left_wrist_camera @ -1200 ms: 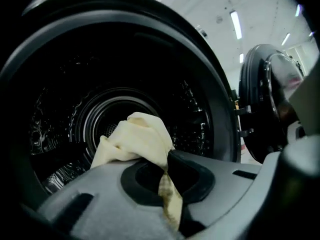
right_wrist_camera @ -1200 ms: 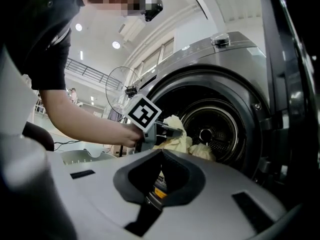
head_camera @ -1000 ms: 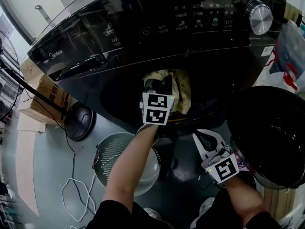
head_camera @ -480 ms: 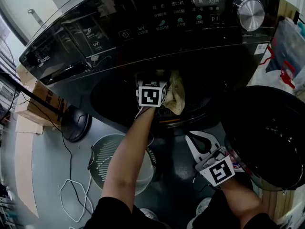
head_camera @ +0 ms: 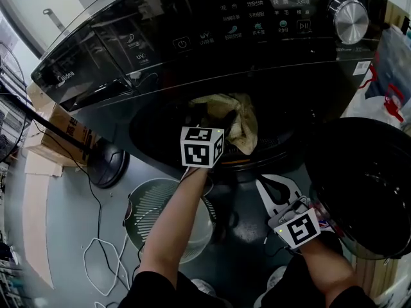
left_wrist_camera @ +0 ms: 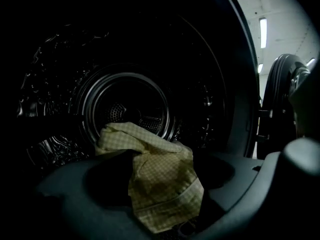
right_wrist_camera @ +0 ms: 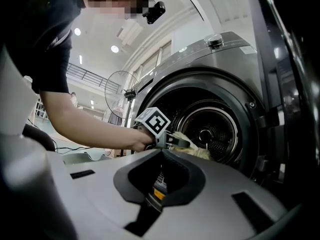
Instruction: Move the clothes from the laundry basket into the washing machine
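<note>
My left tongs point(head_camera: 215, 124) are at the mouth of the washing machine point(head_camera: 192, 18). Their jaws have just been opening and now stand apart. The left gripper view shows the yellow checked cloth point(left_wrist_camera: 160, 184) lying loose between them, draped over the front lip of the drum point(left_wrist_camera: 125, 104), with the pads not pressing on it. From the head view I only get the top of that cloth, bunched at the opening behind the marker cube point(head_camera: 202, 146). The ribbed steel inside the drum shows in the left gripper view alone.

My right tongs point(head_camera: 277, 188) sit low by the open door point(head_camera: 363, 185), level, jaws together and nothing in them. The right gripper view gives me a side look that the others do not: my left forearm reaching in, the cube, and a bit of pale cloth at the drum's front edge. It also shows a standing fan point(right_wrist_camera: 120, 91) behind the machine.

Only the head view shows the laundry basket point(head_camera: 154, 204), which is on the floor under my left arm, just in front of the machine.
</note>
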Demonstrator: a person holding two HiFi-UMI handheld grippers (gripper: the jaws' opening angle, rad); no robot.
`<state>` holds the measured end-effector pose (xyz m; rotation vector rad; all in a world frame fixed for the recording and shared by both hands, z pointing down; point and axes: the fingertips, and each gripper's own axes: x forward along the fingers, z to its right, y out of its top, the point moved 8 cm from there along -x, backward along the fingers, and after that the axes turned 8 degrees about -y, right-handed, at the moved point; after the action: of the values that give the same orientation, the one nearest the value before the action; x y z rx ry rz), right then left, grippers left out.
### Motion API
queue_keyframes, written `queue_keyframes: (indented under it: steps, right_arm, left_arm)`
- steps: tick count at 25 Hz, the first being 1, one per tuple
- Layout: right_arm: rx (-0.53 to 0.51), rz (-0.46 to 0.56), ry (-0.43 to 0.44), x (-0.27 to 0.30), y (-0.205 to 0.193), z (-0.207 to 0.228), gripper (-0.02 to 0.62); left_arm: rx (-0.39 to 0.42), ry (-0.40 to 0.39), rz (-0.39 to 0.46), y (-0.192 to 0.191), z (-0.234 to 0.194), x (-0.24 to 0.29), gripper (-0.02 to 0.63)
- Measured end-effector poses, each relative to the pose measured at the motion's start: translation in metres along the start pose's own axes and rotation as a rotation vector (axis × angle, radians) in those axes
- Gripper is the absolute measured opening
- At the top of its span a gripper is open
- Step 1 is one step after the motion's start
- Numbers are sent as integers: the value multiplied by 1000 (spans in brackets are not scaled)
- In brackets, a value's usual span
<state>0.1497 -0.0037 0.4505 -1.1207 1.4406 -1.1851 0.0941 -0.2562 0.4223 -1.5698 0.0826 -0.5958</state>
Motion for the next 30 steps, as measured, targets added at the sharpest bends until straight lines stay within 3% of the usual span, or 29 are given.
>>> queue_keyframes:
  steps: [8,13,17,21,23,27,30]
  right_arm:
    - [-6,-17,5,8,-5,-4,8]
    - [46,-33,-15,12,-3,-8,8]
    - [9,3,14,19,1,-23,8]
    - [57,-42,-19,22,4,-28,8]
    - [101,-59,-70,27,10,-27,8]
    - [160,-139,-156,15,32,-40,8]
    - [199,-202,-218,4,68,-48,8]
  left_arm:
    - [70,-43,67,-6,37,-48,348]
    - [114,-51,97,-17,47,-77,348]
    - [135,-66,128,-27,50,-97,342]
    - [171,-10,182,-34,46,-121,159]
    - [147,20,191,-36,39,-128,33]
    - [56,12,167,-33,52,-155,8]
    - [43,-23,172,-14,72,-191,8]
